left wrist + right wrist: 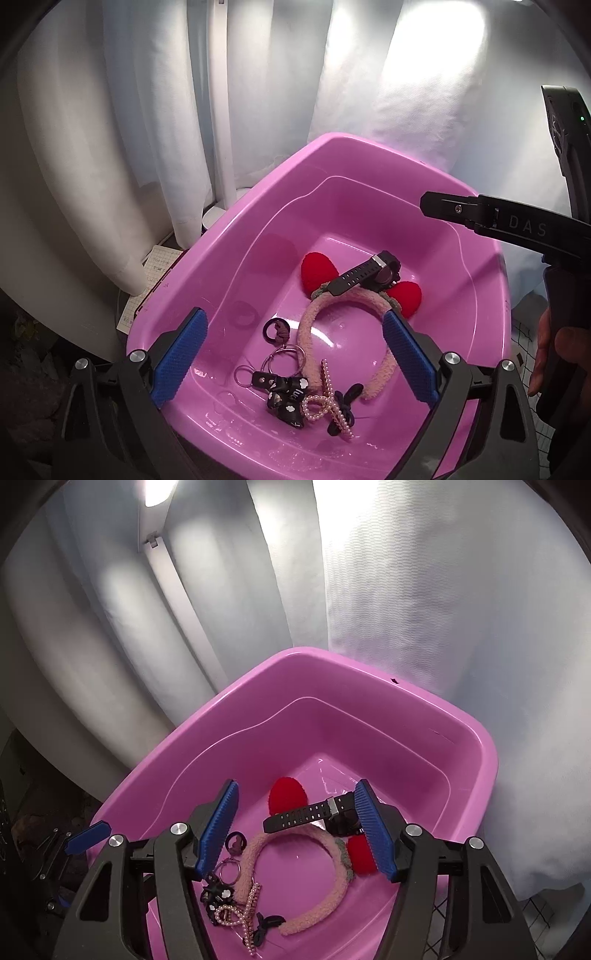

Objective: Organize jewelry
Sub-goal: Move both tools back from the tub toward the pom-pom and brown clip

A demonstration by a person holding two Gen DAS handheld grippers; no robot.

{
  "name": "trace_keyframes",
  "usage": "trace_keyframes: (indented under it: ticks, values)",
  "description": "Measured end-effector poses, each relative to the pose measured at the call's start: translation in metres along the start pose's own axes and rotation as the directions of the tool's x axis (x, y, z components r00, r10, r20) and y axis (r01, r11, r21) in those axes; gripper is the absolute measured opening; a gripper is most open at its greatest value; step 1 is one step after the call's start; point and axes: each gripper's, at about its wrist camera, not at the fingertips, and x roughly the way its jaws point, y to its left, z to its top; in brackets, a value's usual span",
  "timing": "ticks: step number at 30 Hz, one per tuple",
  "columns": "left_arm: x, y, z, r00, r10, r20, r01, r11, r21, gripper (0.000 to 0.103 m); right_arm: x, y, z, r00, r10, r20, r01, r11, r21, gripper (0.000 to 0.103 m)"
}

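A pink plastic basin (229,236) stands before a white curtain (110,147) and holds all the jewelry. In the left wrist view, the left hand-held gripper (291,354) hangs over the basin's near rim with its blue pads (177,358) wide apart and nothing between them. On the basin floor, a fuzzy pink headband (310,332) with two red hearts (317,269) lies toward 1 o'clock of centre; a black wristwatch (365,277) rests across its top, tilted. At 6 o'clock sit a pearl hair clip (328,398), a black bow keychain (288,398) with metal rings and a small dark hair tie (277,328), clustered and touching. In the right wrist view, the right hand-held gripper (299,830) is over the basin, its pads parted and gripping nothing; the watch lies below, its case partly hidden behind the right pad. A hand (554,354) shows at 3 o'clock in the left view.
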Motion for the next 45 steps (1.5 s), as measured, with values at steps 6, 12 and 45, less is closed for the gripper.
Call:
trace_keyframes:
  ticks: [6, 12, 45]
  values:
    - [-0.014, 0.001, -0.002, 0.999, 0.013, 0.034, -0.013, 1.0, 0.017, 0.095, -0.009, 0.004, -0.002, 1.0, -0.014, 0.021, 0.014, 1.0, 0.009, 0.069]
    - [-0.024, 0.004, -0.004, 0.999, 0.005, 0.049, -0.006, 1.0, 0.018, 0.096, -0.025, 0.007, -0.007, 0.999, -0.011, 0.04, 0.01, 1.0, 0.028, 0.071]
    - [-0.08, -0.218, -0.09, 0.962, -0.229, 0.148, 0.207, 0.966, 0.152, 0.097, -0.212, -0.208, -0.258, 0.96, -0.243, 0.137, 0.198, 0.94, 0.277, 0.081]
